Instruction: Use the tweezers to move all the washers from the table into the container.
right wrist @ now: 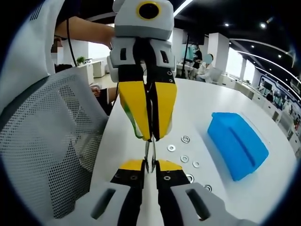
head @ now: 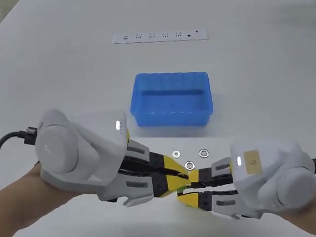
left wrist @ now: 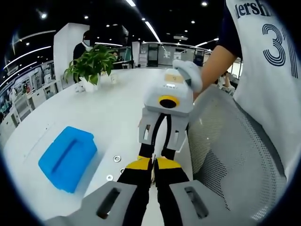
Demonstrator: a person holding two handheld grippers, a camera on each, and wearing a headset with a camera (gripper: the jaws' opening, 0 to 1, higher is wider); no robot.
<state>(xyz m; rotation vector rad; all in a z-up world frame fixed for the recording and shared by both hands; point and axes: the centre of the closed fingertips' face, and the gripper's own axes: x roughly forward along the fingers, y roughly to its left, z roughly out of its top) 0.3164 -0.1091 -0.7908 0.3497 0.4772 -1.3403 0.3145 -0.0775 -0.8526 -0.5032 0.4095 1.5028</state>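
Several washers [head: 189, 165] lie on the tabletop [head: 63, 76], none visibly in the container [head: 171, 117], with left gripper [left wrist: 153, 165] and right gripper [right wrist: 150, 165] fingers both pinched shut on the tweezers [right wrist: 149, 157].

Upper right of the left gripper view, a white jersey [left wrist: 268, 94] reads "ersh" and "3", both cut by the edge.
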